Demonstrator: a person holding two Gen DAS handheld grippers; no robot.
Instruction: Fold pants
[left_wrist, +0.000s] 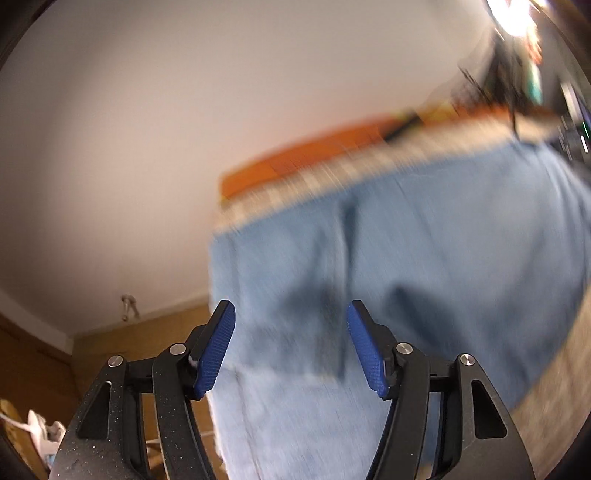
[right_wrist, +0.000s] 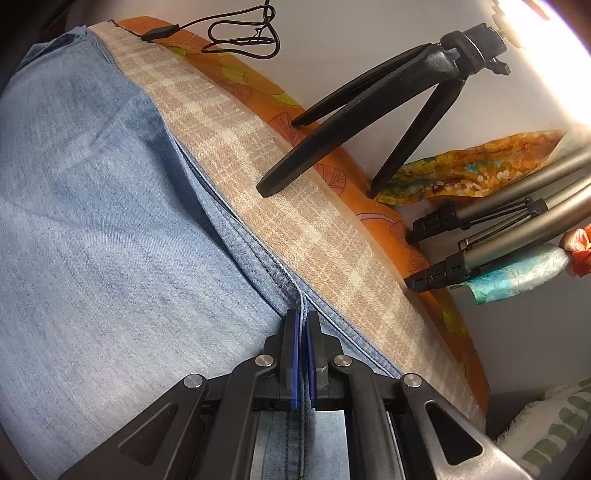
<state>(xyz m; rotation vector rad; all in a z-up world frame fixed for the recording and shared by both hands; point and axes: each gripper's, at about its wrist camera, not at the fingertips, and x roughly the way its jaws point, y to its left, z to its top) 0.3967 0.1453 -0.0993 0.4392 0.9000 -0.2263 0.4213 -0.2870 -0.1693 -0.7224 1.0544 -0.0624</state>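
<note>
Right claw (right_wrist: 303, 325) pinches the seam of the pants (right_wrist: 110, 221); left claw (left_wrist: 291, 325) hangs open, empty, just above the denim.

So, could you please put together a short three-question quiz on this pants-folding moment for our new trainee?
1. True or false: the right tongs are shut on a seam of the blue pants.
2. The left tongs are: A) shut on the pants, B) open with denim behind them, C) gripping the cable.
3. What black object stands on the checked cloth beyond the pants?

Key: 1 true. 2 B. 3 The small black tripod, whose one foot rests on the cloth.
</note>
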